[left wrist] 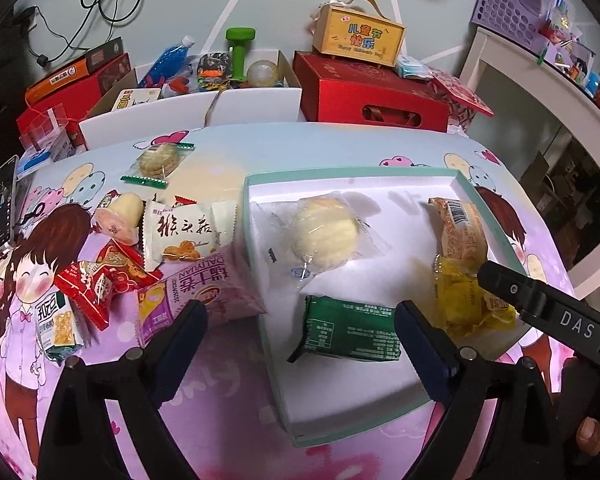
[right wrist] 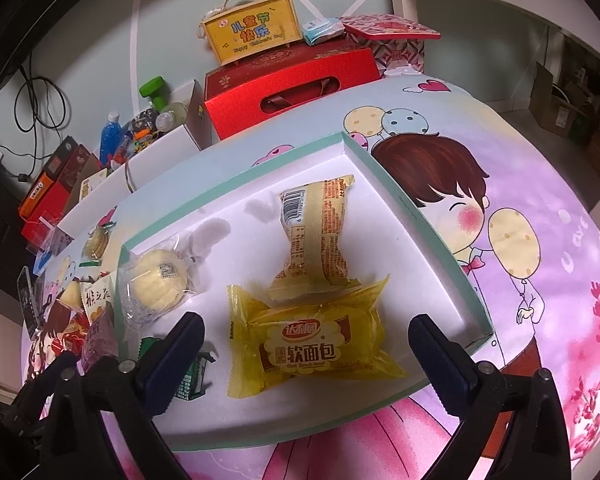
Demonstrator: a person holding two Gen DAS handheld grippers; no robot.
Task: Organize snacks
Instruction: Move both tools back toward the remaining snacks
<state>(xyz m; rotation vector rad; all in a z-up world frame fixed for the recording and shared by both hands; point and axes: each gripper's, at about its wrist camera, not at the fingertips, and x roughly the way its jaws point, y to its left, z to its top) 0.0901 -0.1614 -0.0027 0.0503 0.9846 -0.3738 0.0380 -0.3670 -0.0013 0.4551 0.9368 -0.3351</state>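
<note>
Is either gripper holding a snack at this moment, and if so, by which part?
Nothing is held. The left gripper stands open over the green packet, and the right gripper stands open over the yellow bread packet; both packets lie in the tray.

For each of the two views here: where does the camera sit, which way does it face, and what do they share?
Left wrist: on the left gripper, angled down at the green packet; own open fingers, a fingertip and the right gripper show.
Right wrist: on the right gripper, angled down at the yellow bread packet; own open fingers show.
Shared: the tray, its snacks, the red box.
</note>
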